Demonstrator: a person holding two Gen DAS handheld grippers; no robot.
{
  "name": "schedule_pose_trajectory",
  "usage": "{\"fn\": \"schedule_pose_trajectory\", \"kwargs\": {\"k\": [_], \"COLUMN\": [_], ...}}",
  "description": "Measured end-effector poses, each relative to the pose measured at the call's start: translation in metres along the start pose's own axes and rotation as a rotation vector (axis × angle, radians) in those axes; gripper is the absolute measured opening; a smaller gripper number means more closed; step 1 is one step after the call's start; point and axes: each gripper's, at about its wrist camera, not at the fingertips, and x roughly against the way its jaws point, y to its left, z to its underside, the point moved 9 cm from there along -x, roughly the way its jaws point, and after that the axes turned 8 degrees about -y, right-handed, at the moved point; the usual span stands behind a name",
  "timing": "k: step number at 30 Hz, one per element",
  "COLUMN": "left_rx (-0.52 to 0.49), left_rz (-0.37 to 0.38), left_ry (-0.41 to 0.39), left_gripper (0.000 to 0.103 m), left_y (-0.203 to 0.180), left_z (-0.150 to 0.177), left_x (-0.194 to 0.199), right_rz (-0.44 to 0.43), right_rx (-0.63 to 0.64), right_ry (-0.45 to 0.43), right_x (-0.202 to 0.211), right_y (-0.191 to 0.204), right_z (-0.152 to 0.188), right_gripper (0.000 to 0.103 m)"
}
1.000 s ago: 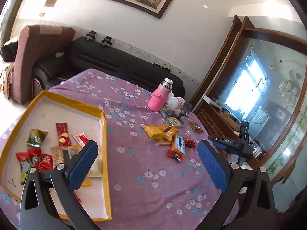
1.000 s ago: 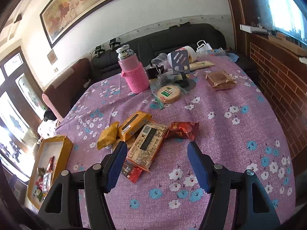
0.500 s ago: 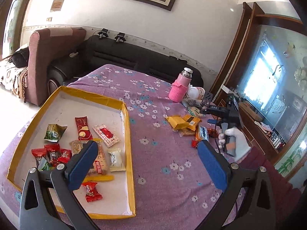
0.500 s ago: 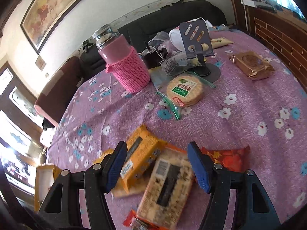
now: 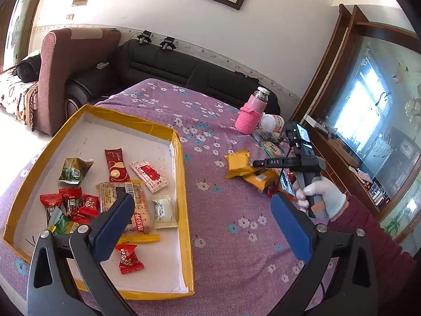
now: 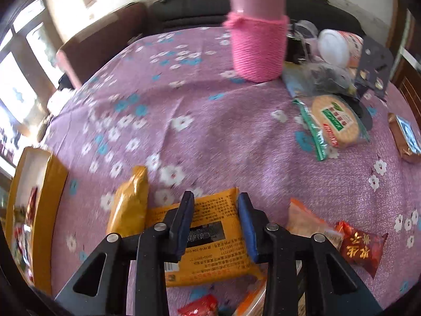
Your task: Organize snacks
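A yellow cardboard tray on the purple flowered cloth holds several snack packets. My left gripper hovers open over the tray's near right side with nothing between its fingers. Loose snacks lie to the right: a flat yellow packet, a smaller yellow one, an orange packet and a red packet. My right gripper points down onto the flat yellow packet, its jaws closing with the packet's middle between them. The packet still lies flat. A gloved hand holds that gripper.
A pink flask stands at the back with a white jar and clutter beside it. A round cracker pack and a brown packet lie at the right. A dark sofa runs behind the table.
My right gripper has swung down over the yellow packets and its jaws have narrowed. In the left wrist view the tray has drawn nearer and the gloved hand has come in at right.
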Motion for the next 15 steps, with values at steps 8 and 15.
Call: {"fn": "schedule_pose_trajectory", "kwargs": {"k": [8,15], "left_rx": [-0.04,-0.109], "left_rz": [0.028,0.039], "left_ry": [0.023,0.118], "left_gripper": [0.103,0.103], "left_y": [-0.018,-0.045], "left_z": [0.006,0.033], "left_x": [0.002,-0.019], "right_rz": [-0.233,-0.097], "right_rx": [0.002,-0.096], "right_ry": [-0.063,-0.105], "right_x": [0.084,0.079], "right_y": [0.036,-0.019], "right_z": [0.045,0.063], "right_gripper": [0.042,0.061]}}
